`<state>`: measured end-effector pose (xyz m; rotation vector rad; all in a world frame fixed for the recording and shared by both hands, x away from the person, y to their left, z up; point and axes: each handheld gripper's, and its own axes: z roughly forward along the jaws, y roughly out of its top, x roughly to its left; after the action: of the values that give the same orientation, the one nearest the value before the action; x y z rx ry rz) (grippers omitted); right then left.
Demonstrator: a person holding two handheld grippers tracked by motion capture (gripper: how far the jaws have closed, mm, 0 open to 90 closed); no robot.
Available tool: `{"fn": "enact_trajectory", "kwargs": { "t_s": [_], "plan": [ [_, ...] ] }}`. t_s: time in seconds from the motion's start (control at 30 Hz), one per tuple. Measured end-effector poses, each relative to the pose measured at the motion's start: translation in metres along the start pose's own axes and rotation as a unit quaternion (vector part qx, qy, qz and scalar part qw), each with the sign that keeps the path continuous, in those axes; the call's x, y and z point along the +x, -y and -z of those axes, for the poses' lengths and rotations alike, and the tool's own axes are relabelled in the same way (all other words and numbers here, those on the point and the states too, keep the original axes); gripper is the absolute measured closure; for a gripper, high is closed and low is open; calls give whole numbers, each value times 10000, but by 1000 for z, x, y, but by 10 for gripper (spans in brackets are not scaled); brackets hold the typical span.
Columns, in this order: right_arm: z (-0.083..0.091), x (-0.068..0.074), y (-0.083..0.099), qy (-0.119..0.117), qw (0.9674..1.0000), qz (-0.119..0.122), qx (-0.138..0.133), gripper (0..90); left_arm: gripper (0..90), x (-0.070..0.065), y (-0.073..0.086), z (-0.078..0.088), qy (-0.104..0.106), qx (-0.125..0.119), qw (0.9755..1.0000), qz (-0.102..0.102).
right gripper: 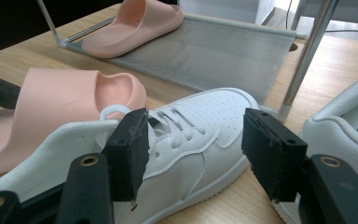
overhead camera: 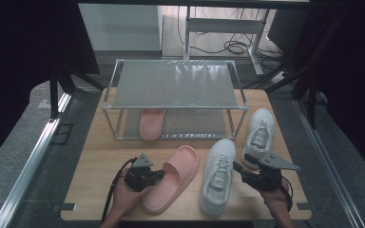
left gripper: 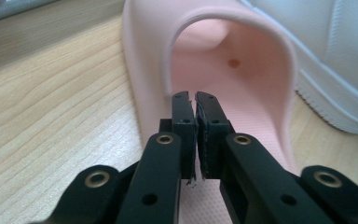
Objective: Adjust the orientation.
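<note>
Pink slide [overhead camera: 171,178]: smooth foam, wide strap, lying near table [overhead camera: 90,166] front edge, left of centre. L gripper [left gripper: 195,100] held at its heel, jaws nearly closed, nothing clamped. R gripper [right gripper: 193,140] spread wide beside white sneaker [right gripper: 191,135].

The near slipper [overhead camera: 172,176] is plain pale pink, like the far slipper [overhead camera: 151,123] under the silver-grey rack [overhead camera: 175,84]. Both sneakers, near [overhead camera: 218,175] and right [overhead camera: 258,132], are white with white laces. The table [overhead camera: 100,161] is light wood grain. Both grippers, left [overhead camera: 158,174] and right [overhead camera: 238,167], are black.
</note>
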<state>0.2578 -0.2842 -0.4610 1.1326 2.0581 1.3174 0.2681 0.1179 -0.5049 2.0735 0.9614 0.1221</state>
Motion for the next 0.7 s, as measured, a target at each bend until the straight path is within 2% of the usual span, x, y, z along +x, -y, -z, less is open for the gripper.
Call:
{"fn": "enact_trajectory", "kwargs": {
  "t_s": [0.13,0.37,0.47,0.7],
  "plan": [
    [1,-1,0,11,10000,-3,-15,417,839,-3,-1,6,110,-124,9999,-2],
    [2,-1,-1,21,10000,-14,-29,417,744,-7,-1,11,168,-231,9996,34],
    [2,-2,-1,29,10000,-20,-26,417,733,-12,-1,13,279,-250,9993,8],
    [2,-2,0,33,10000,-34,-24,417,716,-23,-5,11,385,-235,9989,-143]
  ]
}}
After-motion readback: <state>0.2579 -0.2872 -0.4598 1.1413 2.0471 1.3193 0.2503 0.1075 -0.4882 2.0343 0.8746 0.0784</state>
